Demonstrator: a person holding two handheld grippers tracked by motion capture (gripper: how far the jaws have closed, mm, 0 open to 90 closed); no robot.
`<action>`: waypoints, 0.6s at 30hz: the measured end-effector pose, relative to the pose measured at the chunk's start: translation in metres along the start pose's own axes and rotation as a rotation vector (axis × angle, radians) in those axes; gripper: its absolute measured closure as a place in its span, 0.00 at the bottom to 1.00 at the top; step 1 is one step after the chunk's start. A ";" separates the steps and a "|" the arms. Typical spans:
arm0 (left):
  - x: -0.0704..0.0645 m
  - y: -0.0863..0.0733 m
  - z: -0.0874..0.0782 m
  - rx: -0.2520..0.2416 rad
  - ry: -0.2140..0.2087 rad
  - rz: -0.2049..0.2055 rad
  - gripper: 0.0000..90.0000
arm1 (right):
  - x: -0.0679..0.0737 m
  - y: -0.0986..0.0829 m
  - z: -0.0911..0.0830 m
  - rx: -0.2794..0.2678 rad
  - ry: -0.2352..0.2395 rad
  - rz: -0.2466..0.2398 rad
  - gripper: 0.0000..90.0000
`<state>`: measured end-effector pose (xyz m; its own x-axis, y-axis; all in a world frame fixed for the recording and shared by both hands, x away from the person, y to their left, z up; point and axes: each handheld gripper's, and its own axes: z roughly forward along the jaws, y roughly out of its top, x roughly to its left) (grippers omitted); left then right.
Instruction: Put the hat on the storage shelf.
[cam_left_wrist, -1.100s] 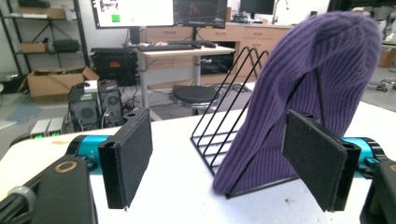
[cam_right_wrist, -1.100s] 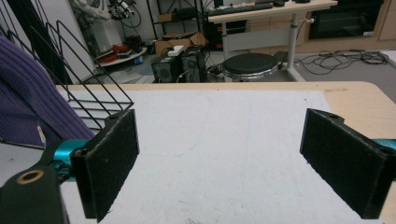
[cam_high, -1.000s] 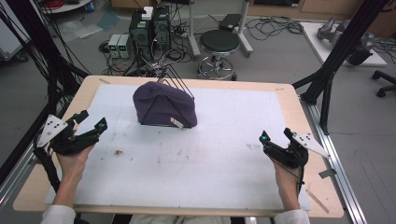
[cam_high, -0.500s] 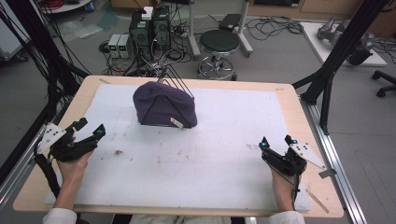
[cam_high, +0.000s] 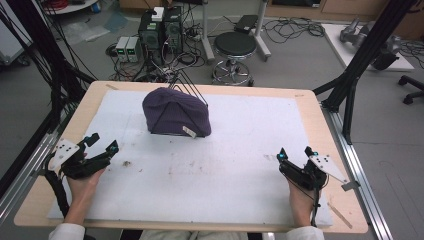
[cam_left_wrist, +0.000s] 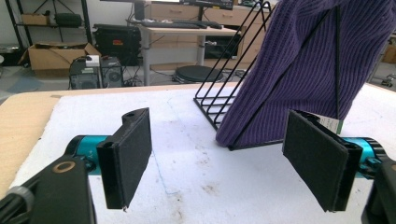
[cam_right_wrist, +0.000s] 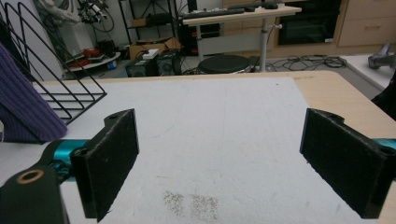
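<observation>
A purple knitted hat (cam_high: 175, 111) is draped over a black wire rack (cam_high: 186, 87) at the back middle of the white mat (cam_high: 240, 165). In the left gripper view the hat (cam_left_wrist: 308, 60) hangs over the rack (cam_left_wrist: 219, 109) just beyond the jaws, with a small tag at its hem. My left gripper (cam_high: 104, 143) rests open at the mat's left edge, nothing between its jaws. Near the right front, my right gripper (cam_high: 296, 154) is open too and holds nothing. The right gripper view catches the hat (cam_right_wrist: 21, 107) and the rack (cam_right_wrist: 60, 93) at far left.
The mat lies on a wooden table (cam_high: 320, 107). Dirt specks (cam_high: 126, 163) mark the mat near the left gripper. Black frame poles (cam_high: 355, 65) stand at the table's right and left sides. Behind the table are a stool (cam_high: 235, 47) and computers (cam_high: 160, 30) on the floor.
Both grippers have drawn back toward the table's front edge and a little lower. The hat and rack have not moved.
</observation>
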<state>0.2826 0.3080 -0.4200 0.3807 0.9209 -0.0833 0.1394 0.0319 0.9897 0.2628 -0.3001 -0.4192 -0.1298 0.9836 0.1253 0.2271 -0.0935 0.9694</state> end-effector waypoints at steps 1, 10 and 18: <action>0.000 0.000 0.000 0.000 0.000 0.000 0.27 | 0.000 0.000 0.000 0.000 0.000 0.000 0.12; 0.004 0.000 -0.001 -0.004 0.012 -0.012 0.27 | 0.000 0.000 -0.001 -0.012 0.011 0.010 0.12; 0.007 -0.001 -0.002 0.000 0.010 -0.026 0.27 | -0.001 0.000 -0.001 -0.006 0.017 0.021 0.12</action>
<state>0.2838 0.3152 -0.4214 0.3678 0.9237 -0.1075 0.1489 0.0556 0.9873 0.2615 -0.3009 -0.4188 -0.1418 0.9786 0.1492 0.2245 -0.1150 0.9677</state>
